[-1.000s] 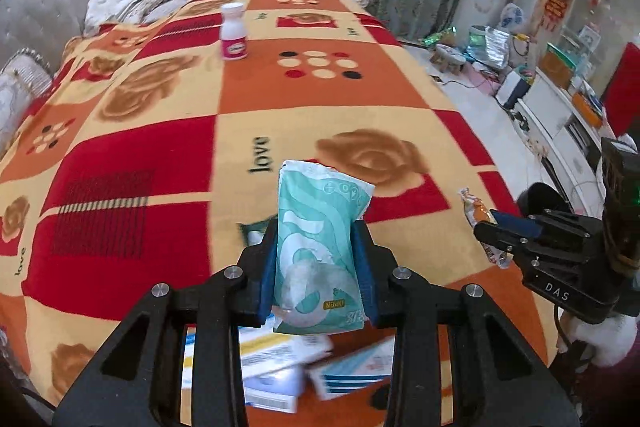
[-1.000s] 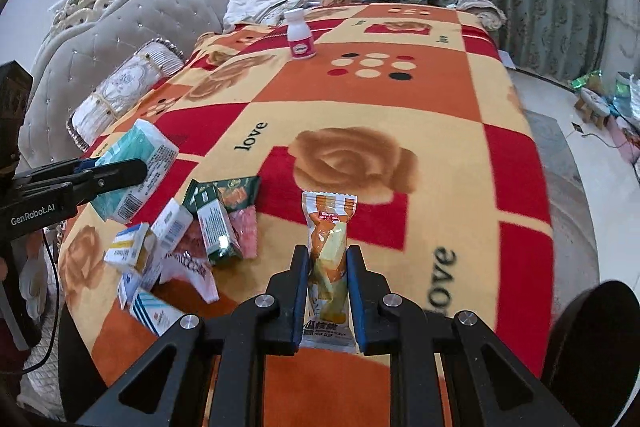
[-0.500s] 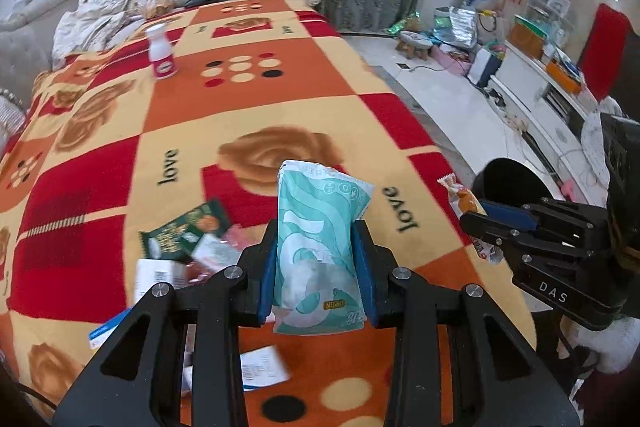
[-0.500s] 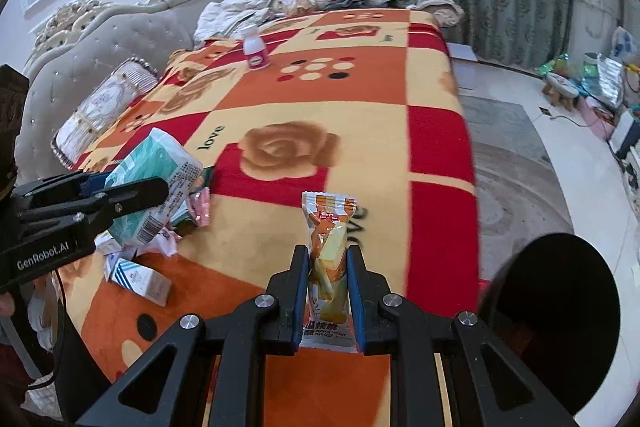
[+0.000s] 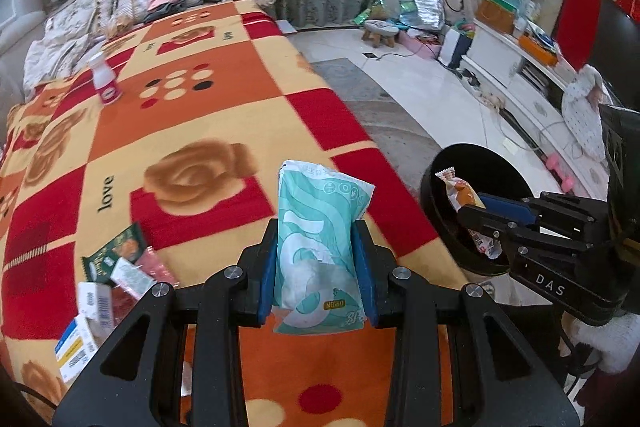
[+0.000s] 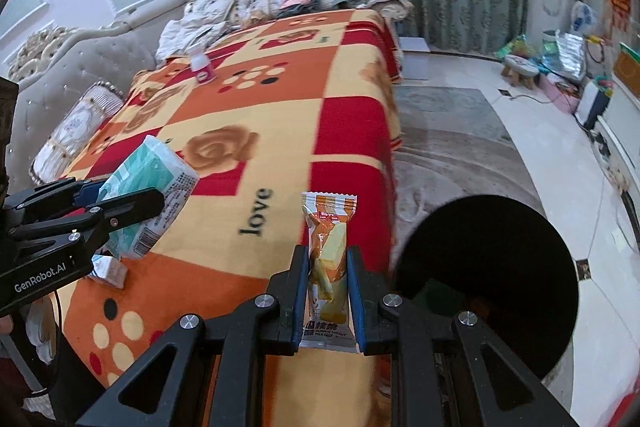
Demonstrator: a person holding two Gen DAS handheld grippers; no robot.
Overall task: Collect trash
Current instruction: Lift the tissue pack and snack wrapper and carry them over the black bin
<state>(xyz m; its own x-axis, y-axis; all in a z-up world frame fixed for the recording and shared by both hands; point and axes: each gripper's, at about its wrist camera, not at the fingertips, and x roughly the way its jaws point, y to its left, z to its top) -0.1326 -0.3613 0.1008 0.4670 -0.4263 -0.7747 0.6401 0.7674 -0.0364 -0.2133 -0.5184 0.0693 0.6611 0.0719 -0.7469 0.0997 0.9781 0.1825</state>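
Red, orange and cream patchwork blanket (image 5: 224, 115) over a long surface, green curtains behind, left hand-held gripper (image 5: 318, 267) clamped on teal tissue pack (image 5: 320, 227), right hand-held gripper (image 6: 329, 291) clamped on orange snack packet (image 6: 328, 227), black bin (image 6: 500, 267) on pale tiled floor just beside, wrappers (image 5: 120, 263) near blanket's edge

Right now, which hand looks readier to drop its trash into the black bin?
Right, probably. Its gripper holds the orange snack wrapper in front of the black bin's opening, while the left gripper, with the teal tissue pack, is over the blanket beside it.
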